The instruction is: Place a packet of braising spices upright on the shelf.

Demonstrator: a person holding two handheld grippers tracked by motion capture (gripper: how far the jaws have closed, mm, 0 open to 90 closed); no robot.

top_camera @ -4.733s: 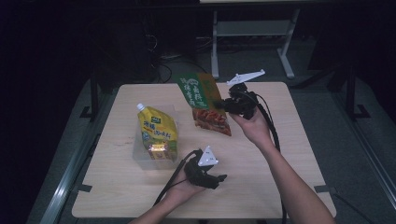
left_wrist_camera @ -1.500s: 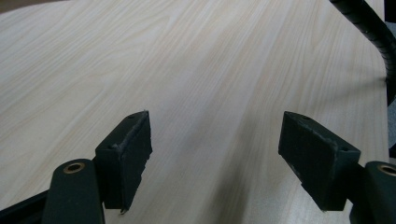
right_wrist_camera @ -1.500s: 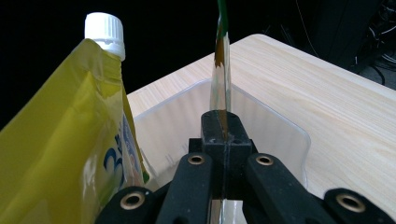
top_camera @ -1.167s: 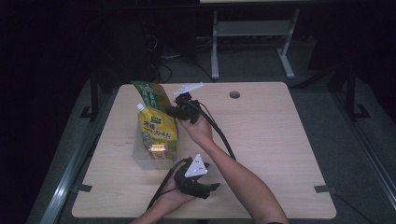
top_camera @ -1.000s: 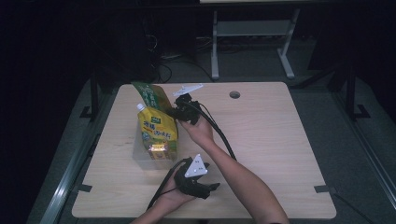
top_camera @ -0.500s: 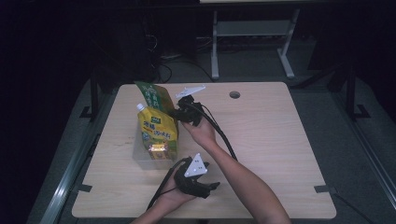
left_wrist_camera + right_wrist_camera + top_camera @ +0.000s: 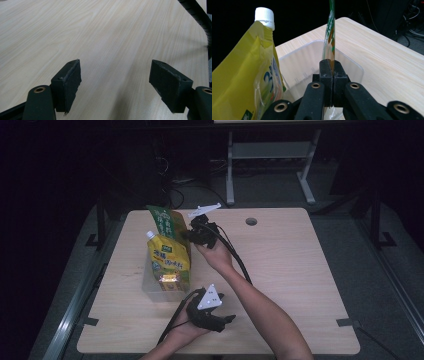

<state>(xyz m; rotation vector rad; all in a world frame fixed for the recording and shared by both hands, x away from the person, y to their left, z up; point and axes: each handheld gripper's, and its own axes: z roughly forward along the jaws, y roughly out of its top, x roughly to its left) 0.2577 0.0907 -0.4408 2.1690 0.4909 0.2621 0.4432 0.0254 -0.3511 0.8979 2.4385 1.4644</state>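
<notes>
Right gripper (image 7: 331, 82) jaws pinched together, left gripper (image 7: 120, 87) jaws wide apart

The green pouch (image 7: 329, 37) ran off the top edge of the right gripper view, its lower edge hidden between the jaws. The yellow pouch (image 7: 244, 75) was cut off at the left and bottom. The bin's (image 7: 152, 290) base hid behind it.

A pale wood-grain table (image 7: 300, 285) with rounded corners and a round cable hole (image 7: 251, 221) is lit brightly — the room around it is left in near darkness. Grey floor (image 7: 380, 285) is seen beside it, and a white metal stand (image 7: 272, 157) — with tangled cables (image 7: 190, 190) nearby — behind it
</notes>
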